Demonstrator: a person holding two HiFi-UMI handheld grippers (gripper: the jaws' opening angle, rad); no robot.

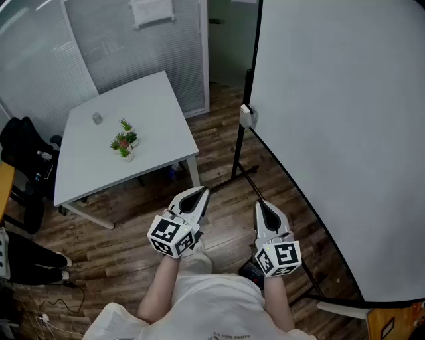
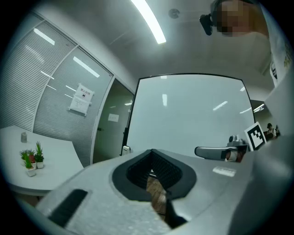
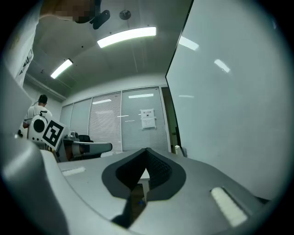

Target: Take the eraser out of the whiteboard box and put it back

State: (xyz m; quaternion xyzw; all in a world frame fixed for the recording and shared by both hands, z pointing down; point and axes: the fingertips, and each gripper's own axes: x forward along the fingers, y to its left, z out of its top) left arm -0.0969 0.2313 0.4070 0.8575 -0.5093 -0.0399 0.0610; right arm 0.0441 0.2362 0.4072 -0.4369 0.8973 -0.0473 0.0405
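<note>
With our left gripper (image 1: 199,194) and right gripper (image 1: 263,207) jaws pressed together on nothing, well short of the whiteboard box (image 1: 246,115) at the whiteboard's (image 1: 345,133) left edge, the eraser presumably unseen inside, we risk shoving it instead of gripping.

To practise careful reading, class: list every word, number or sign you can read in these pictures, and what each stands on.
No word or number is readable here.
Paper notice on the glass wall: print too blurred.
Cubes on the left tongs and right tongs: black-and-white square patterns, no letters.
Print on the person's shirt: too small.
</note>
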